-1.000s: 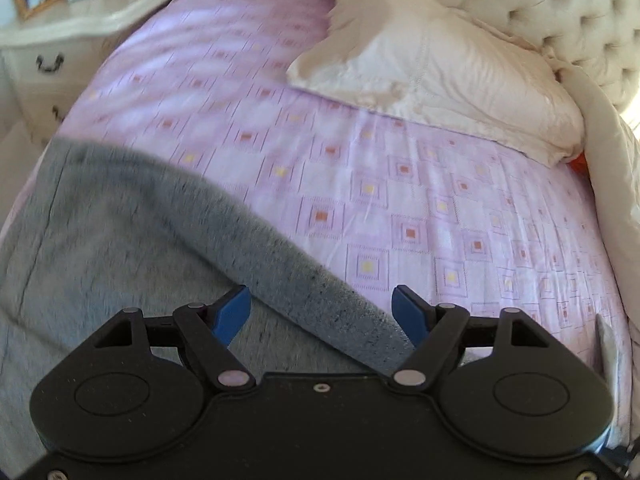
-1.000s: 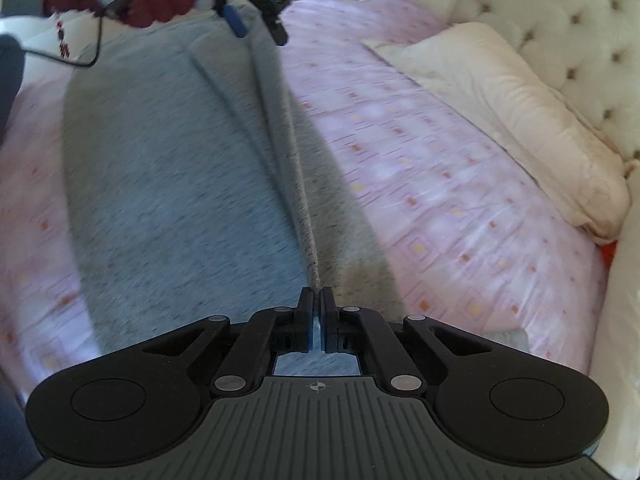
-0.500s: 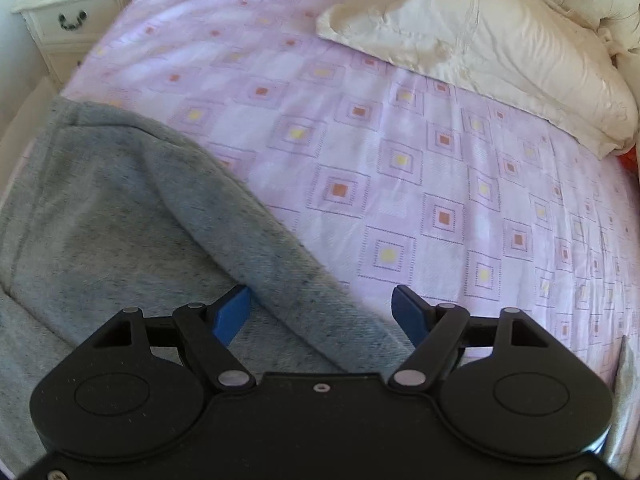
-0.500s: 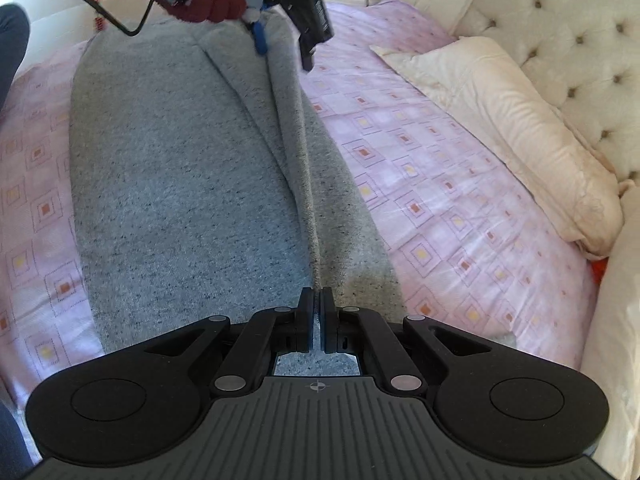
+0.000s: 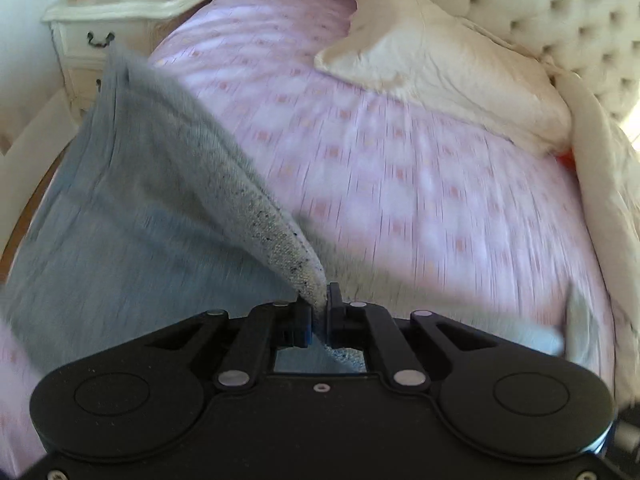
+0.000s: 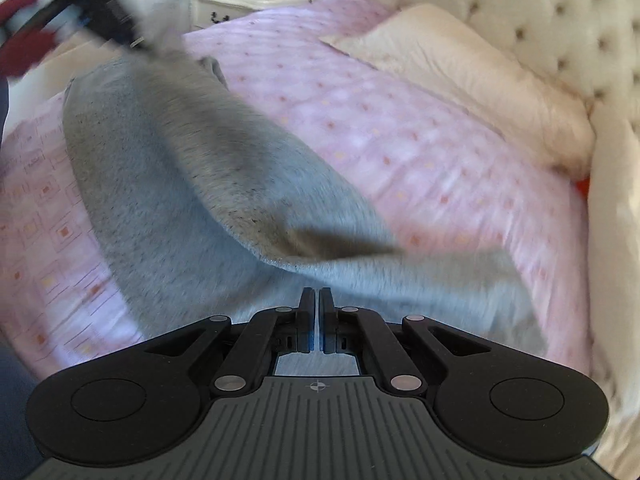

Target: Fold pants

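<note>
Your left gripper [image 5: 319, 304] has its jaws clamped on a thick, speckled hem of the grey pants [image 5: 132, 200], a soft fleecy knit lifted into a ridge over the pink square-patterned bed [image 5: 400, 168], on the side away from the cream pillow [image 5: 440, 64]; your right gripper [image 6: 319, 300] has its jaws pressed together on the near edge of that fabric, under a drooping fold
</note>
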`<action>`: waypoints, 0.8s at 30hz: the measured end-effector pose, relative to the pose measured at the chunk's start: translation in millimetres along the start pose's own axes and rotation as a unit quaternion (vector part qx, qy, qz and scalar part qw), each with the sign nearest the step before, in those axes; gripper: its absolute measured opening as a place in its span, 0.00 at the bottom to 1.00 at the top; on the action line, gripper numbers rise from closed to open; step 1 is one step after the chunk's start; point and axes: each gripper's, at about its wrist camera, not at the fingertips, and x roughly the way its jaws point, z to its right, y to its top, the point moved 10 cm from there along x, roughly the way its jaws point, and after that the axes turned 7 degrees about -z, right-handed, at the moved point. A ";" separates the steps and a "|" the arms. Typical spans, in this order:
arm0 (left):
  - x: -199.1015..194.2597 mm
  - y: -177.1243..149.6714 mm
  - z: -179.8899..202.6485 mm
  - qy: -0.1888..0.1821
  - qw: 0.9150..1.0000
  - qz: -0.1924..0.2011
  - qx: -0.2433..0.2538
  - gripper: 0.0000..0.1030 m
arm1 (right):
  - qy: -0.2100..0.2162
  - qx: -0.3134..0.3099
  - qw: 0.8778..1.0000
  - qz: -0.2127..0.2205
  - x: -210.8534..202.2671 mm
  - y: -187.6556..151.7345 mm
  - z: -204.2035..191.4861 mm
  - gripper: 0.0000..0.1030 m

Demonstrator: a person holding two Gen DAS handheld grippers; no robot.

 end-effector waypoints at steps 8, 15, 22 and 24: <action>56.9 -78.2 -36.2 -0.004 0.999 -0.044 0.009 0.10 | -0.040 0.188 0.981 0.004 -23.2 -8.2 48.3 0.05; 52.1 -74.8 -31.1 -0.014 0.999 -0.005 0.044 0.11 | -0.113 0.348 0.930 0.010 -19.8 23.0 107.0 0.34; 50.4 -77.2 -46.0 -0.059 0.998 -0.026 -0.003 0.14 | -0.167 0.447 0.879 0.004 34.3 61.4 142.6 0.35; 49.0 -79.6 -50.4 -0.071 0.997 -0.031 -0.016 0.15 | -0.181 0.444 0.878 -0.005 54.6 71.6 145.2 0.35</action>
